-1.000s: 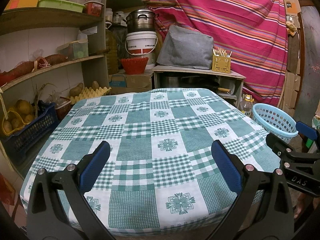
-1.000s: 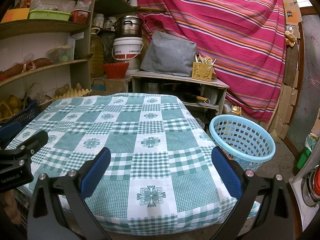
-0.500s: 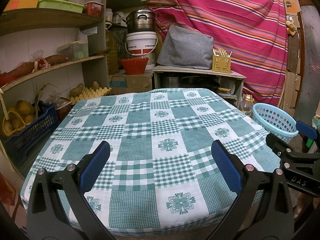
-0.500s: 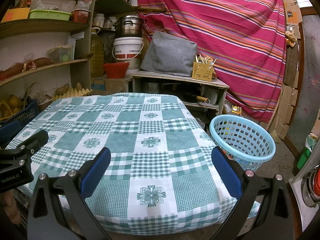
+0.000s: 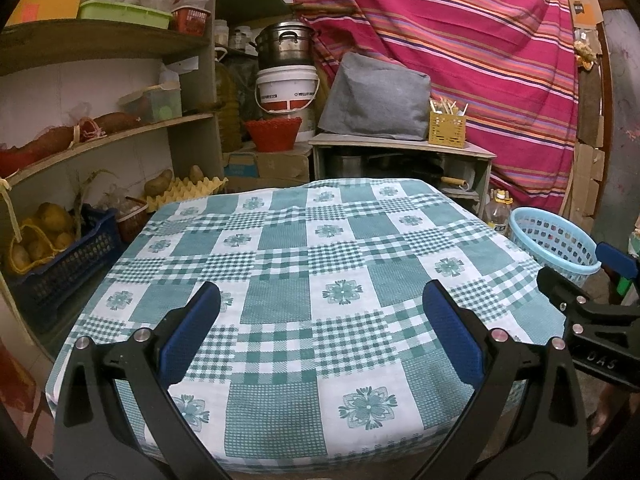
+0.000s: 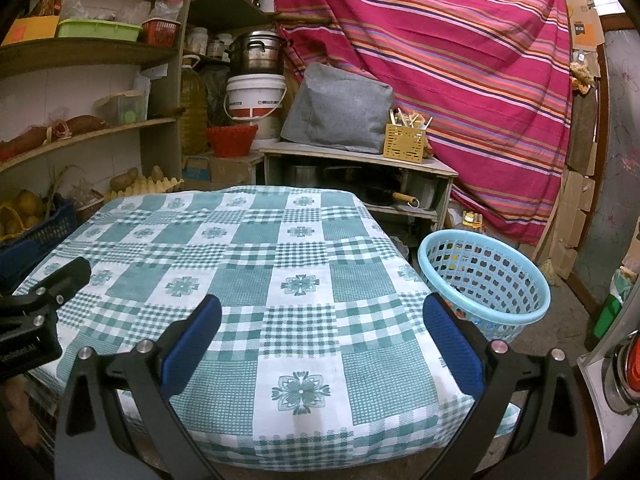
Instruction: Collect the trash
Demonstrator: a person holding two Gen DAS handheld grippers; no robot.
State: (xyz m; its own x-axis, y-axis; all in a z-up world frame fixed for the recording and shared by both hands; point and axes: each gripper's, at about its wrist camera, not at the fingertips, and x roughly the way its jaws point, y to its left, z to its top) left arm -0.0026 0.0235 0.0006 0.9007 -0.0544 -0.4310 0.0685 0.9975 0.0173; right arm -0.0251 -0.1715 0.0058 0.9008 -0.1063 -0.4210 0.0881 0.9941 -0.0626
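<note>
Now your left gripper (image 5: 320,316) and right gripper (image 6: 322,316) hover over checked tablecloth (image 6: 256,256), fingers wide apart, holding nothing, blue basket (image 6: 484,280) beside table.

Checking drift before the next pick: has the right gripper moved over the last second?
No. The right gripper sits the same against the blue basket and tablecloth, jaws open throughout.

Green checked tablecloth (image 5: 312,280); behind it a white bucket (image 5: 286,94), grey cushion (image 5: 376,98), striped red curtain (image 5: 460,40).
</note>
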